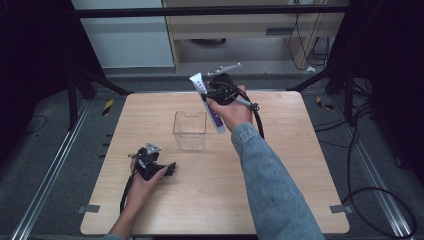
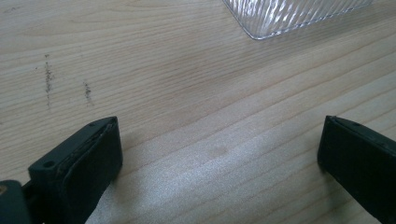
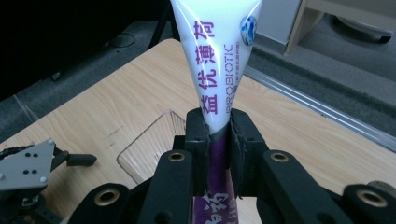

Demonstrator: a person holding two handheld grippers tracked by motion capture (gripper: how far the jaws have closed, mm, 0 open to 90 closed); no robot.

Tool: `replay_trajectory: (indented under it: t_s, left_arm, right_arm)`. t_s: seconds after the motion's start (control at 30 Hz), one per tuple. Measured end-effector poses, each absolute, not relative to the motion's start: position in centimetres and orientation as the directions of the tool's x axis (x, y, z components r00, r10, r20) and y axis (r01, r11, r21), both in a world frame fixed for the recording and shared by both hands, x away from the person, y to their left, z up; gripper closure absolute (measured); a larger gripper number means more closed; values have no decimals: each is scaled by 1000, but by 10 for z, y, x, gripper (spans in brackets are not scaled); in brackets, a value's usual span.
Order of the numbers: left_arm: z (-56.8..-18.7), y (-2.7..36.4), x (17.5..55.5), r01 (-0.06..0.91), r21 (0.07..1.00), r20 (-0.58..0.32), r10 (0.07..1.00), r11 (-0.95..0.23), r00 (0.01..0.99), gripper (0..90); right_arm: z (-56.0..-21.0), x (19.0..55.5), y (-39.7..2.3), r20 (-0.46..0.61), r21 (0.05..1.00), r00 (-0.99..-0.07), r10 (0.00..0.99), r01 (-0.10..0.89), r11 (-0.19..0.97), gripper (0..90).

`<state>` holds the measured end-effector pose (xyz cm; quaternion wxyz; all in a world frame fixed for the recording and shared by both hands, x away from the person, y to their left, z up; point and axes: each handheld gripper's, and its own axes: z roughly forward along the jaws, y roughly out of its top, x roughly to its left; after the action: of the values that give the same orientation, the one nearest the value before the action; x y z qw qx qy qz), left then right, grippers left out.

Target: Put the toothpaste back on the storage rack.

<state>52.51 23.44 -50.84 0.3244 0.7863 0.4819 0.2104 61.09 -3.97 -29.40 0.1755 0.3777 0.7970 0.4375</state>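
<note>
Toothpaste tube (image 3: 215,65) clamped in right gripper (image 3: 218,140) fingers above desk (image 1: 280,165) far edge; left gripper (image 2: 219,154) fingers open near clear container (image 1: 190,131).

Left claw (image 2: 219,154) gapes over bare table (image 2: 187,93) near clear container (image 2: 289,16).

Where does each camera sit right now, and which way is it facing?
High view: above the person's side, looking forward and down on the table; both forearms, left gripper, right gripper holding the tube beside the bin.
Left gripper view: low over the table, along its wide-apart jaws; a bin corner ahead.
Right gripper view: raised, along jaws clamped on the tube; bin and left gripper below.
Shared: all three show bin and table.
</note>
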Motion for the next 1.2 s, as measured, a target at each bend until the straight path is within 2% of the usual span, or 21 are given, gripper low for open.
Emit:
replay_trajectory:
  t_s: [0.43,1.2]
  left_arm:
    - [-508,234,525,622,713,18,895,-325,447,0]
    - [-508,234,525,621,713,18,894,-326,448,0]
  right_arm:
    - [-284,622,-17,21,844,-649,761,419,334,793]
    - [-303,635,17,57,885,-635,771,390,256,793]
